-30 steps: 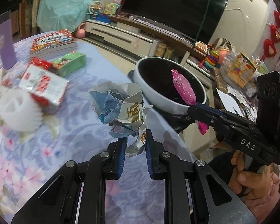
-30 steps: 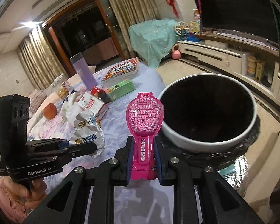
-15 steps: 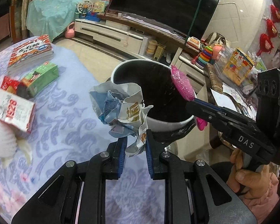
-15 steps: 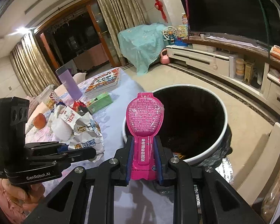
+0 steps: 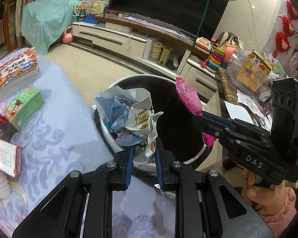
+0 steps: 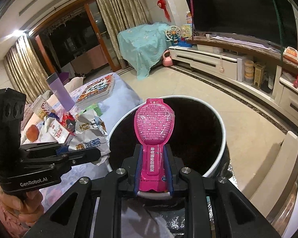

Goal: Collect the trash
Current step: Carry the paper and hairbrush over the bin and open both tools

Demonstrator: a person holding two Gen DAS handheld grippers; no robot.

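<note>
My left gripper (image 5: 142,152) is shut on a crumpled white and blue paper bag (image 5: 133,117) and holds it over the near rim of the white trash bin (image 5: 109,130) with its black liner. My right gripper (image 6: 153,165) is shut on a pink spoon-shaped plastic wrapper (image 6: 154,130) and holds it upright above the bin's (image 6: 221,134) dark opening. The right gripper and pink wrapper (image 5: 188,99) also show in the left wrist view, over the bin's right side. The left gripper with the bag (image 6: 91,136) shows at the left of the right wrist view.
A table with a blue patterned cloth (image 5: 65,119) stands left of the bin, with a green box (image 5: 23,105), books (image 5: 15,69), a red-and-white pack (image 5: 4,156), a purple bottle (image 6: 59,91) and an apple (image 6: 32,132). A TV cabinet (image 6: 208,59) lies beyond.
Both grippers have moved from the table toward the bin with their loads. The bin now sits directly under the paper bag and pink wrapper, and both grips are unchanged.
</note>
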